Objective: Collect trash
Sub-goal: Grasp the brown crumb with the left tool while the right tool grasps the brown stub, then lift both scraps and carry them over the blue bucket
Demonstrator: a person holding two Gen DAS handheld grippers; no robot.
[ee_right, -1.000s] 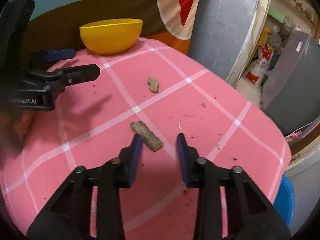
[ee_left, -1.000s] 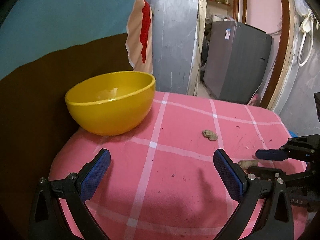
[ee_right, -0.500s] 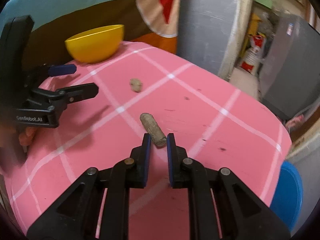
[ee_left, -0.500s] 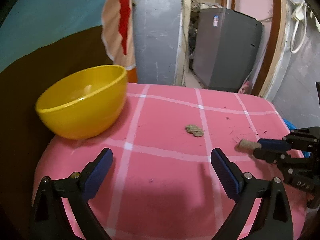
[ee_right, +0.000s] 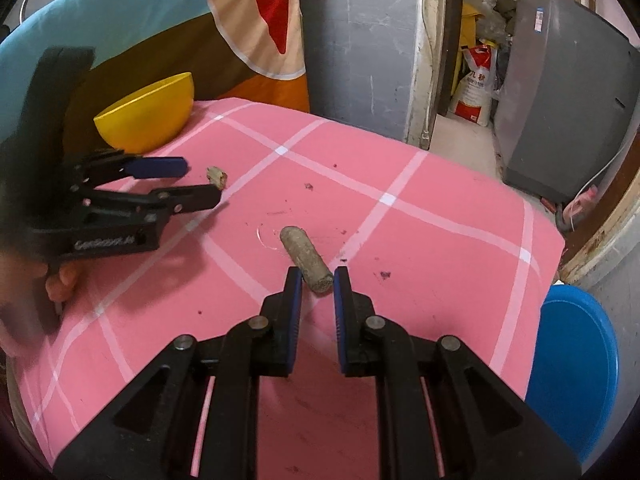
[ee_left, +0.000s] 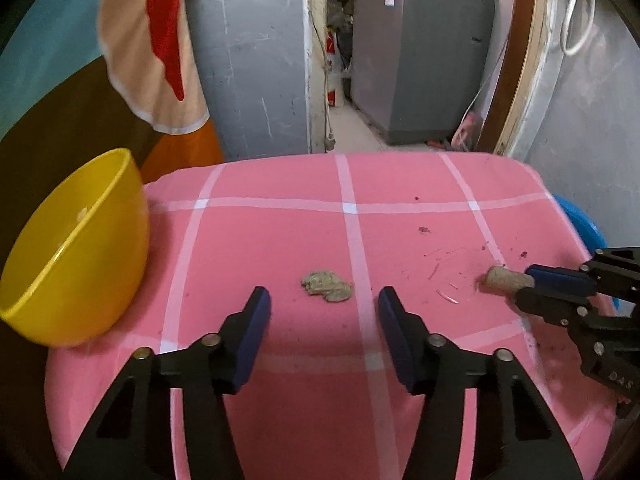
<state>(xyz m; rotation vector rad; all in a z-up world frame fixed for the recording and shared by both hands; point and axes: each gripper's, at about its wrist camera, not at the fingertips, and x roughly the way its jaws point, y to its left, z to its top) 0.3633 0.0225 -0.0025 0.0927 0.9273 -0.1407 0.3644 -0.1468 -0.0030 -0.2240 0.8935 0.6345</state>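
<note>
With the right gripper [ee_right: 314,288] pinching the cork-like stub [ee_right: 306,258] clear of the pink worktop [ee_left: 280,236], the left gripper [ee_left: 324,308], jaws closing on nothing yet, needed to reach the crumpled scrap [ee_left: 326,285] just ahead, then the yellow bowl [ee_left: 76,248].

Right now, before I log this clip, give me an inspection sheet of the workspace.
Surface: pink checked cloth, with dark specks and crumbs.
Job's things: yellow bowl at the left edge; flat brownish scrap loose on the cloth; brown cylinder piece held.
Clutter: nothing seen beyond the crumbs.
Grippers: left gripper closing, nothing between its pads, scrap just ahead; right gripper shut on the cylinder piece.
Cables: white cord on the wall.
Surroundings: grey appliance, hanging cloth, blue tub.
</note>
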